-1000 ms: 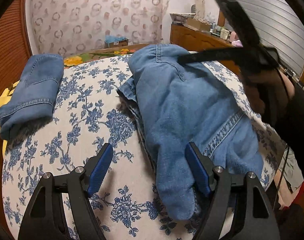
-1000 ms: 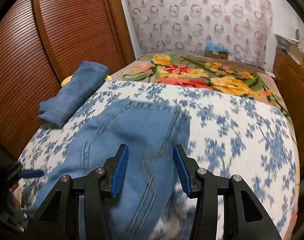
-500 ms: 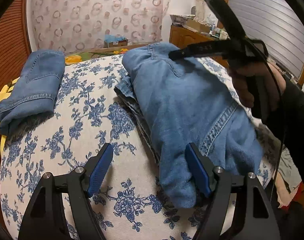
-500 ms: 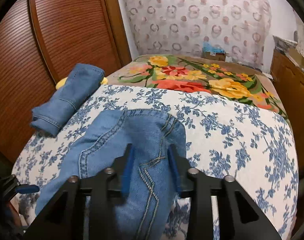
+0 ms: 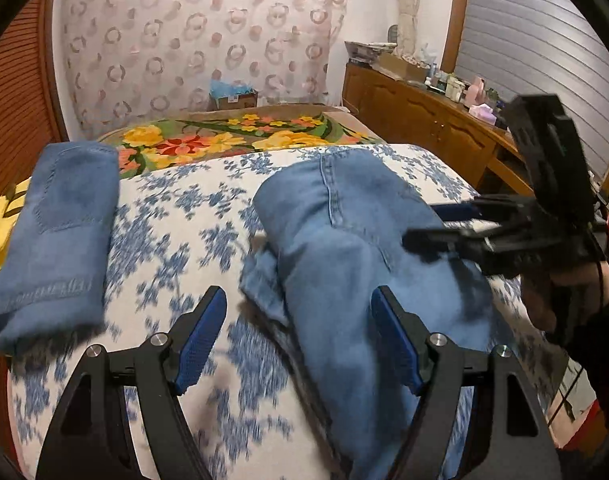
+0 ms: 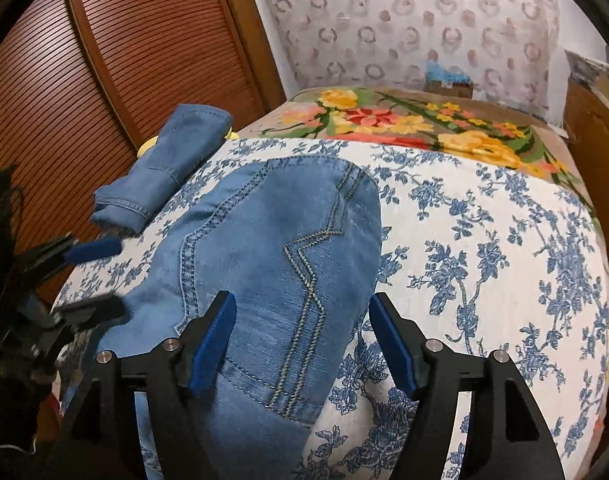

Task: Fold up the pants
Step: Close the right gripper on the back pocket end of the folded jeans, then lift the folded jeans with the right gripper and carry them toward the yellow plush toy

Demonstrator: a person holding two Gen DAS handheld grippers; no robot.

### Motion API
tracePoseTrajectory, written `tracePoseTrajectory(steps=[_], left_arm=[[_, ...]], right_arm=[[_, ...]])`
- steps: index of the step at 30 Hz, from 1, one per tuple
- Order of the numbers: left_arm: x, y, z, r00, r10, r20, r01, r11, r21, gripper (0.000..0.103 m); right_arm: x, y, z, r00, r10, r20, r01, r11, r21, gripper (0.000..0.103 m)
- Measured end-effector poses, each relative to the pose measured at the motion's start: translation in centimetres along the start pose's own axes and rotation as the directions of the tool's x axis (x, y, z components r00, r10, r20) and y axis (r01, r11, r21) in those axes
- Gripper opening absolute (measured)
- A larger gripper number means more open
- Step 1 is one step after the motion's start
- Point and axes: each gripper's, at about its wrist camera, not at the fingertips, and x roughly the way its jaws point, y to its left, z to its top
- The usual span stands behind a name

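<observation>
Blue-flowered bedspread (image 6: 484, 240) fills the bed, folded jeans (image 6: 272, 248) lying in the middle, a second folded pair (image 5: 56, 236) off at the edge. Left gripper (image 5: 300, 340) hovers wide open, nothing held; right gripper (image 6: 302, 344) likewise spread, empty, above the denim.

A home bedroom: a bed (image 6: 484, 240) under a blue-flowered cover, a bright floral blanket (image 6: 416, 116) at its far end, slatted wooden wardrobe doors (image 6: 104, 60) left, a cluttered wooden dresser (image 5: 424, 104) right.
</observation>
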Motion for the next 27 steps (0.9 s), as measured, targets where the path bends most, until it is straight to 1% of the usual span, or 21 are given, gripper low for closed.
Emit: tracePoseTrajectory(steps=[4, 10, 13, 16, 19, 21, 23, 24, 25, 26, 27], left_arm=[[1.8, 0.3, 0.7, 1.0, -0.001, -0.026, 0.001, 1.0, -0.001, 0.076], [3.4, 0.9, 0.3, 0.998, -0.017, -0.056, 0.016, 1.0, -0.024, 0.076], [3.8, 0.9, 0.1, 0.998, -0.026, -0.061, 0.024, 0.999, -0.029, 0.076], [4.1, 1.1, -0.1, 0.997, -0.039, -0.066, 0.037, 0.999, -0.034, 0.076], [4.5, 1.2, -0.2, 0.996, -0.049, -0.07, 0.047, 0.998, -0.037, 0.076], [4.7, 1.4, -0.2, 0.996, -0.055, -0.072, 0.052, 0.998, -0.038, 0.076], [4.9, 1.5, -0.4, 0.995, -0.064, -0.075, 0.061, 0.997, -0.044, 0.076], [4.9, 1.5, -0.4, 0.995, -0.068, -0.076, 0.065, 0.997, -0.045, 0.076], [4.9, 1.5, -0.4, 0.995, -0.073, -0.075, 0.07, 0.997, -0.046, 0.076], [4.8, 1.5, -0.4, 0.994, -0.076, -0.072, 0.073, 0.996, -0.048, 0.076], [4.6, 1.6, -0.4, 0.995, -0.078, -0.068, 0.074, 0.996, -0.051, 0.076]], right_arm=[[1.1, 0.0, 0.3, 0.999, 0.04, -0.024, -0.04, 0.999, 0.008, 0.072], [2.8, 0.1, 0.7, 0.995, 0.087, -0.041, -0.087, 0.996, 0.005, 0.073], [3.5, 0.0, 0.9, 0.995, 0.09, -0.045, -0.09, 0.996, -0.007, 0.074], [4.2, -0.4, 0.8, 0.993, 0.106, -0.045, -0.105, 0.994, 0.01, 0.076], [4.4, -0.3, 0.8, 0.994, 0.099, -0.043, -0.099, 0.995, 0.013, 0.075], [4.5, 0.0, 0.7, 0.995, 0.094, -0.042, -0.094, 0.996, 0.0, 0.068], [4.1, 0.6, 0.7, 0.994, 0.101, -0.032, -0.102, 0.995, -0.014, 0.047], [3.8, 0.8, 0.7, 0.996, 0.091, -0.019, -0.091, 0.996, -0.022, 0.042], [3.5, 1.0, 0.8, 0.996, 0.086, -0.012, -0.086, 0.996, -0.027, 0.034], [3.2, 1.3, 0.9, 0.997, 0.078, -0.003, -0.078, 0.996, -0.033, 0.029], [2.8, 1.7, 1.2, 0.997, 0.073, 0.009, -0.072, 0.997, -0.04, 0.027]])
